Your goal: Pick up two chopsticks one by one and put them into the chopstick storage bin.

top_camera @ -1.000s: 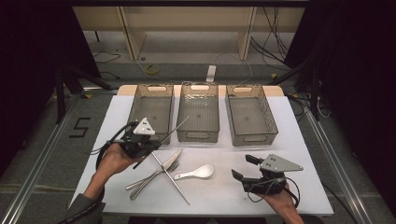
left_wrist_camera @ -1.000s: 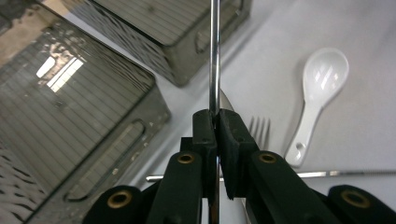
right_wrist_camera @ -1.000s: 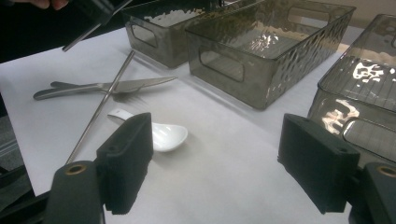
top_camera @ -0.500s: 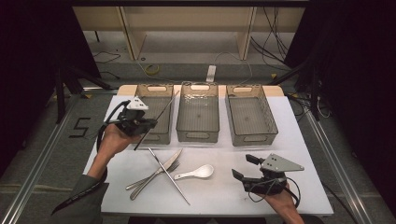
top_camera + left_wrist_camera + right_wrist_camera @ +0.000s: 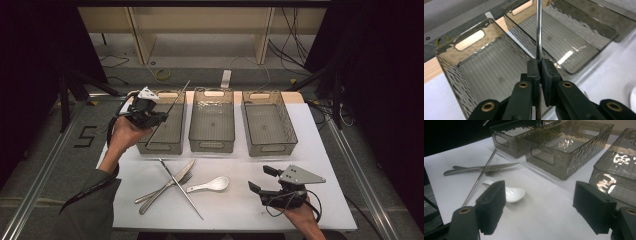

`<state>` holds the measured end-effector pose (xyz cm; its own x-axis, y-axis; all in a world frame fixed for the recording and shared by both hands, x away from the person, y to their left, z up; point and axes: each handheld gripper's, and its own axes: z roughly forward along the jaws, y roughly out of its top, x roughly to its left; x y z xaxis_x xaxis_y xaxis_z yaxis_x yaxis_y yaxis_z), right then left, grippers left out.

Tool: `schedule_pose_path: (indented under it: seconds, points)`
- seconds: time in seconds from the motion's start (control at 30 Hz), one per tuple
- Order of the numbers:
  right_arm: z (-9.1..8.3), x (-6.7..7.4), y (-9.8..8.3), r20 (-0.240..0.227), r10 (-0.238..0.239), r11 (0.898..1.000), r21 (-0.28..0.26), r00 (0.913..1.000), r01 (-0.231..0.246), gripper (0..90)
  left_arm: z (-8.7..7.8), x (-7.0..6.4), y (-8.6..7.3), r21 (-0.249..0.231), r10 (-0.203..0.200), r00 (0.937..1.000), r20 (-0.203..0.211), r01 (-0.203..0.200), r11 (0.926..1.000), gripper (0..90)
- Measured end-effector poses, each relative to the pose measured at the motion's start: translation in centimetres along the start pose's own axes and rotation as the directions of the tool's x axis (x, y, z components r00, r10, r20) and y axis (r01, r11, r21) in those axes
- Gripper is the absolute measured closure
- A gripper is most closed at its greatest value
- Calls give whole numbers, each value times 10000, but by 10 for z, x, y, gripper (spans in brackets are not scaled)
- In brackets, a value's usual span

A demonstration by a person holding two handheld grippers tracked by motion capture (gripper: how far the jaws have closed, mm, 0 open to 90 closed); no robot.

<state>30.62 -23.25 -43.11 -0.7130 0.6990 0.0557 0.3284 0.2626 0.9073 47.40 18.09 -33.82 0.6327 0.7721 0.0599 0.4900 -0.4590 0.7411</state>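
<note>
Nearest me, I am resting the right gripper [image 5: 262,186] on the bench [image 5: 325,150], jaws standing wide apart with nothing between them, pointing toward the white spoon [image 5: 210,185]. Just beyond it, a chopstick [image 5: 181,189] is lying across a knife [image 5: 167,185] and fork [image 5: 162,188] at mid-bench.

Farther out, I am holding the left gripper [image 5: 159,118] above the left bin [image 5: 162,145], jaws clamped together on a second chopstick [image 5: 167,113]. In the left gripper view, that chopstick [image 5: 539,30] is running straight up from between the pads [image 5: 534,68], over the wall between the left bin [image 5: 461,62] and the middle bin [image 5: 584,42].

From the high view, the stick's long axis is lying slantwise, lower tip over the left bin's floor, upper tip past its far rim. I am judging the drop to turn on that: the stick is already over the left bin, nearest my left hand [image 5: 125,132], and needs laying along the bin's length before release.
</note>
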Motion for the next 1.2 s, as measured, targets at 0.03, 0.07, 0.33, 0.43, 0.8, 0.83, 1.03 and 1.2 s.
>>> schedule_pose_path:
  seconds: [0.03, 0.07, 0.33, 0.43, 0.8, 0.83, 1.03, 1.2]
  points:
    - [0, 0, 0, 0, -3, 10000, -3, 10000, 3, 271, 1, 2, 1, -7, -13, 10000, -53, 12, 10000, 850]
    - [0, 0, 0, 0, -3, 10000, -3, 10000, 3, 271, 2, 3, 3, 5, 7, 9999, -129, -7, 10000, 850]
    - [0, 0, 0, -24, 0, 10000, -15, 10000, 0, 271, 11, 15, 17, -49, 17, 9988, -498, -20, 10000, 850]
    - [0, -1, 0, -5, -25, 10000, -29, 10000, 25, 271, 14, 17, 21, -198, 93, 9978, -649, -106, 9997, 850]
    - [-1, -1, -1, -23, 9, 10000, -24, 10000, -9, 271, 31, 27, 19, -274, -143, 9946, -1029, 115, 9996, 850]
    - [-1, -1, -1, -23, 5, 10000, -28, 10000, -5, 271, 32, 28, 17, -300, -178, 9946, -1021, 148, 9994, 849]
    - [-1, -1, -1, -17, 20, 10000, -28, 10000, -20, 271, 40, 36, 6, -237, -505, 9920, -1155, 480, 9986, 850]
    - [-1, -1, -1, -5, 10, 10000, -14, 10000, -10, 271, 43, 42, -6, -160, -776, 9888, -1274, 762, 9970, 849]
